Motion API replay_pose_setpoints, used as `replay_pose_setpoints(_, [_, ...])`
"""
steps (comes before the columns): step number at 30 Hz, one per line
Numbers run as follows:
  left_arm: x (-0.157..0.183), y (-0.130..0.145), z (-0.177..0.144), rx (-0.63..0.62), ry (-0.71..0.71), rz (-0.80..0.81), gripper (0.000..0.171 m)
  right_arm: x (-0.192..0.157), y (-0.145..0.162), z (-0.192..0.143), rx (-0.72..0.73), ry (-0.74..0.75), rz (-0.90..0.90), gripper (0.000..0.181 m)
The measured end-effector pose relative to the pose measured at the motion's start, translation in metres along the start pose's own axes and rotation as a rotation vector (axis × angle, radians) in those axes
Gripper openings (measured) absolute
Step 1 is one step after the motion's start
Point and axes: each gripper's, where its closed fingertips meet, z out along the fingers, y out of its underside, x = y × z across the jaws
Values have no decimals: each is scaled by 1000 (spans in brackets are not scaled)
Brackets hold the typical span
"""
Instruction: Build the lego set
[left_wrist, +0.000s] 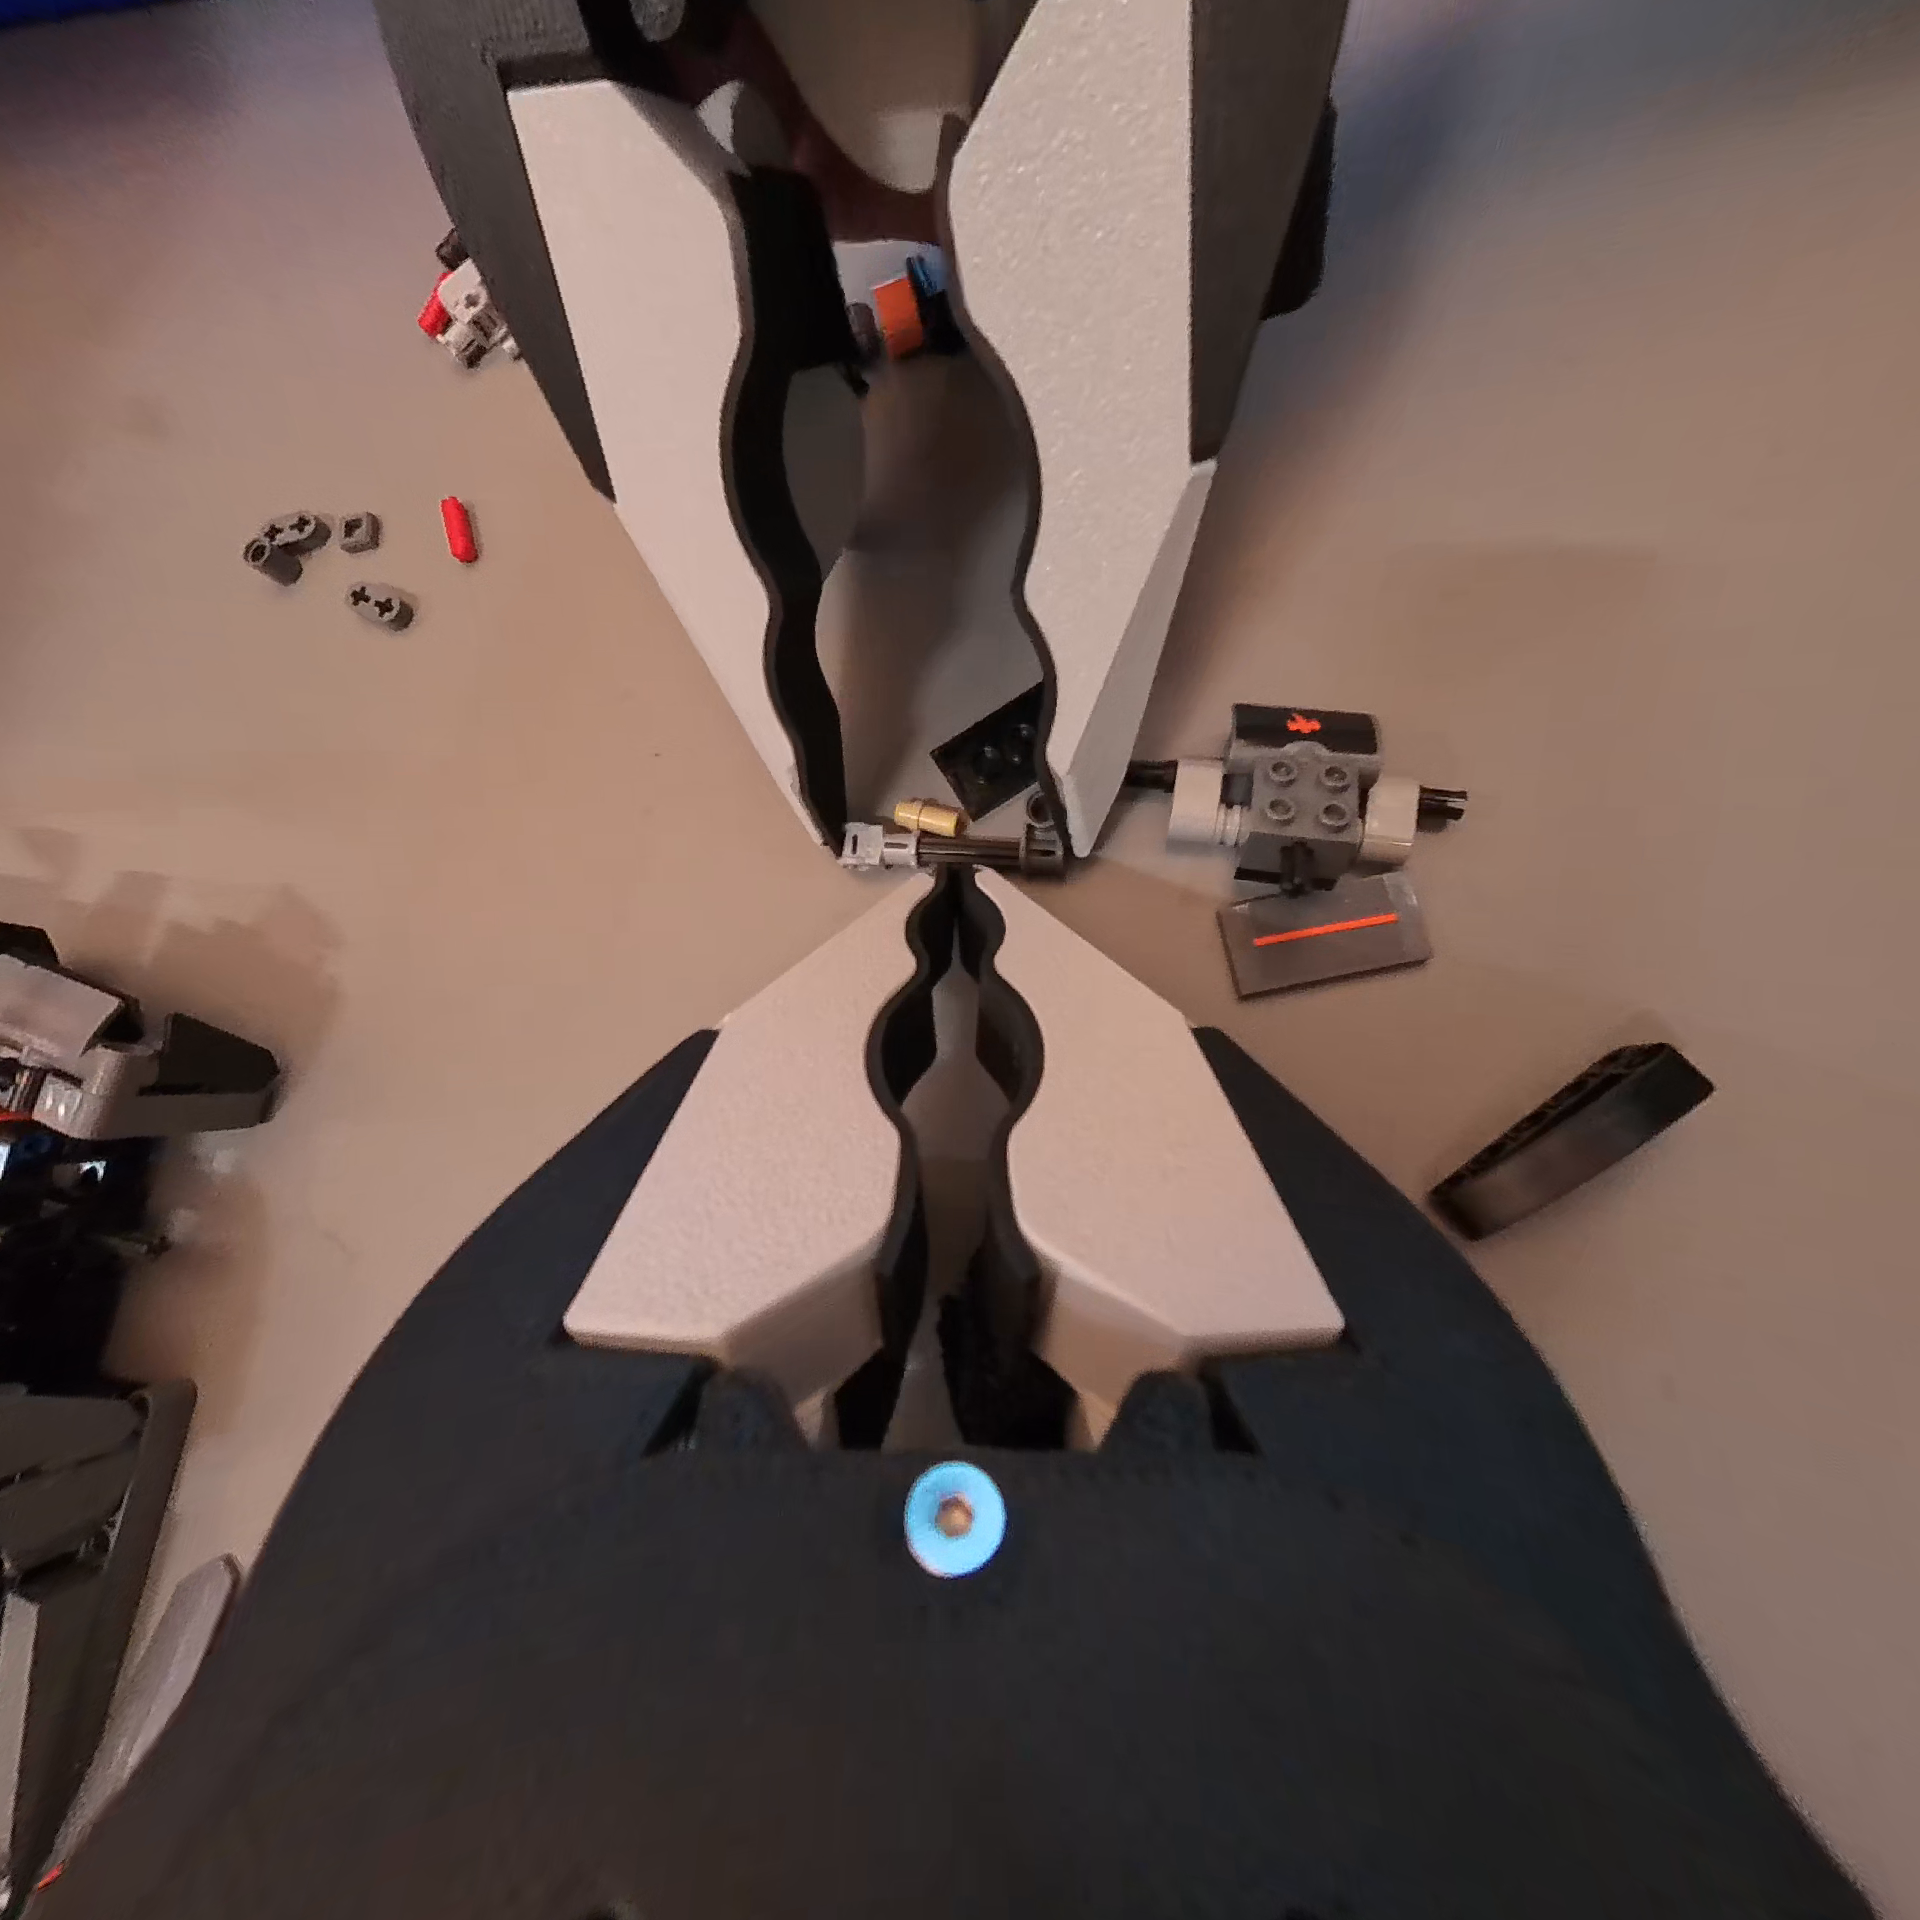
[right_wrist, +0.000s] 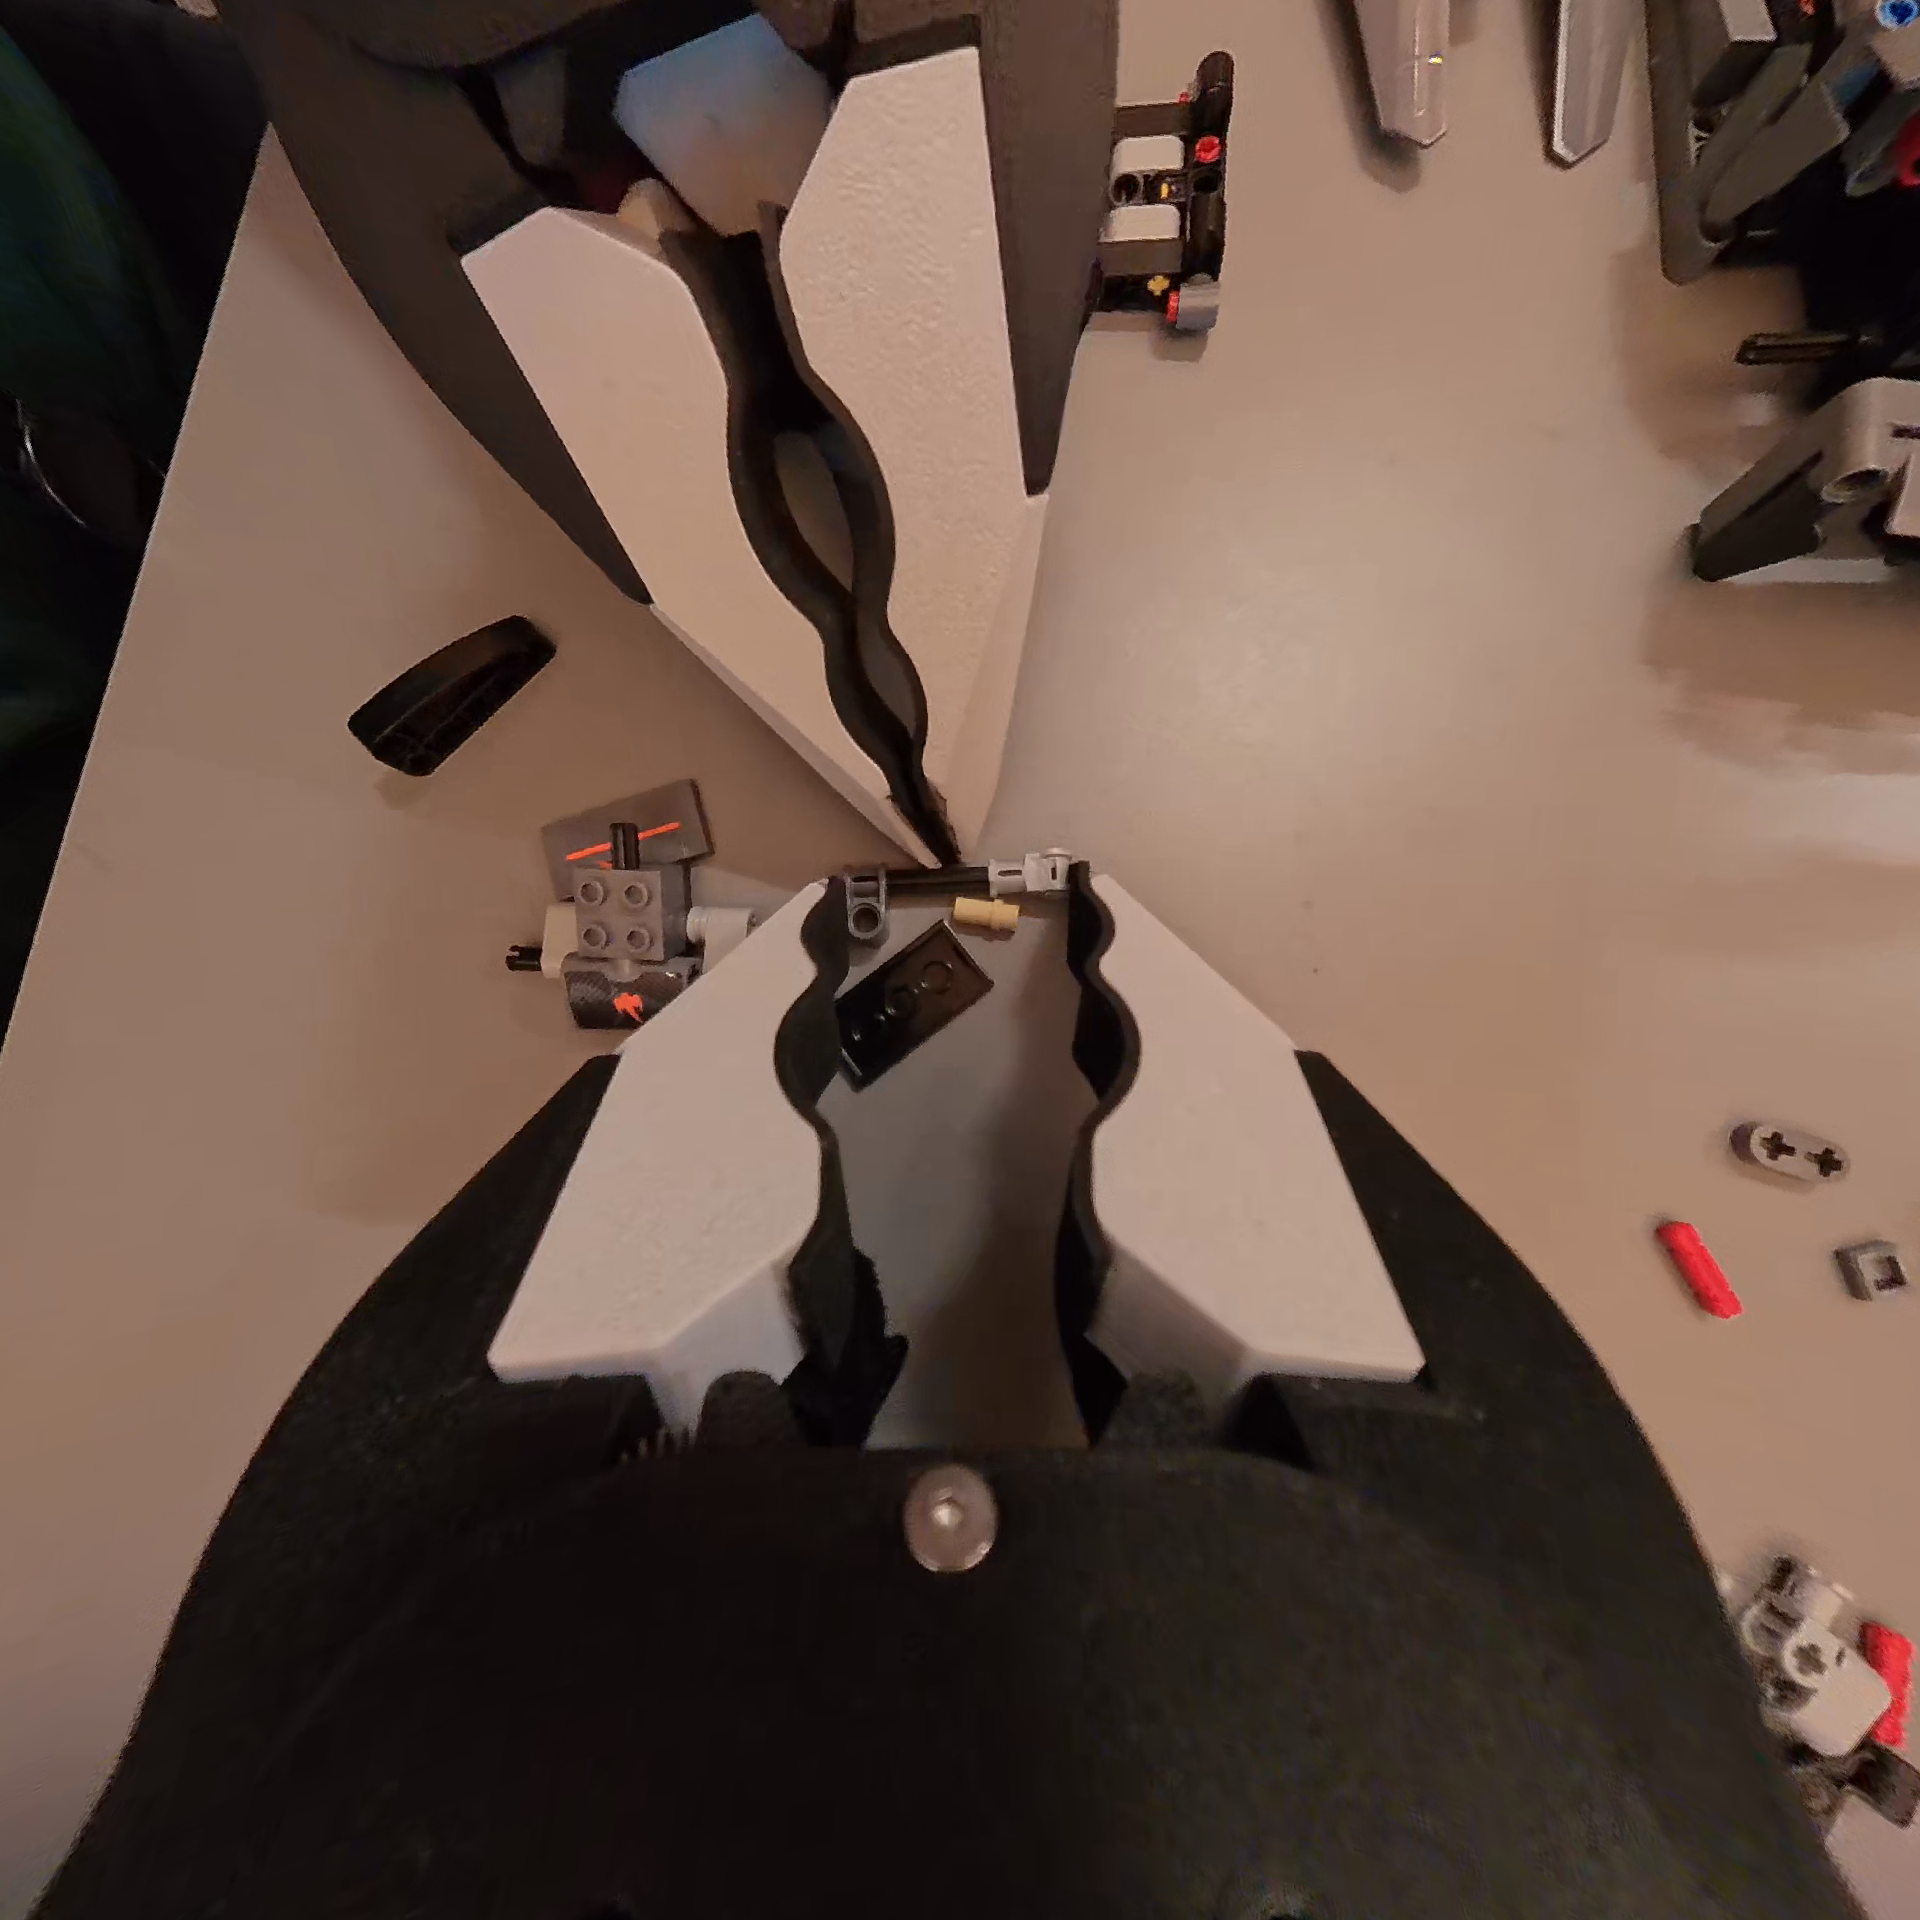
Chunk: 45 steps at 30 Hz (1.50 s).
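A thin black axle (left_wrist: 971, 852) carries a light grey connector (left_wrist: 868, 844) on one end and a dark grey connector (left_wrist: 1042, 844) on the other. My right gripper (right_wrist: 951, 888) stands wide apart, and its fingertips (right_wrist: 1081, 883) press on both ends of this axle assembly (right_wrist: 935, 878). My left gripper (left_wrist: 951, 881) comes from the opposite side and is pinched shut on the middle of the axle. A tan pin (right_wrist: 987, 914) and a black plate (right_wrist: 909, 1003) lie on the table between the right gripper's fingers.
A grey studded block assembly (left_wrist: 1288, 800) with a dark tile and a black curved panel (left_wrist: 1569, 1138) lie beside the grippers. Small grey connectors (left_wrist: 379, 608) and a red pin (left_wrist: 457, 528) are scattered. The large partly built model (right_wrist: 1818, 468) is off to the side. The table edge (right_wrist: 156, 582) runs nearby. Both grippers' tips are close together, under 4 cm apart.
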Motion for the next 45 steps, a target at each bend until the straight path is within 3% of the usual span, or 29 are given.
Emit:
replay_pose_setpoints(20, [-2, 0, -1, 17, 1, 10, 0, 1, -1, 0, 25, -17, 34, 40])
replay_pose_setpoints(22, [-9, 1, -3, 26, -39, -14, 24, 1, -1, 0, 26, -13, 28, 40])
replay_pose_setpoints(28, [-10, 0, -4, 0, -17, 25, 30, 1, 0, 0, 32, -23, 21, 40])
replay_pose_setpoints(31, [1, -2, -4, 1, 76, 39, 39, 1, 0, -1, 34, -28, 15, 40])
replay_pose_setpoints(45, [-2, -3, 0, -1, 122, 33, 39, 1, 0, 0, 33, -31, -5, 40])
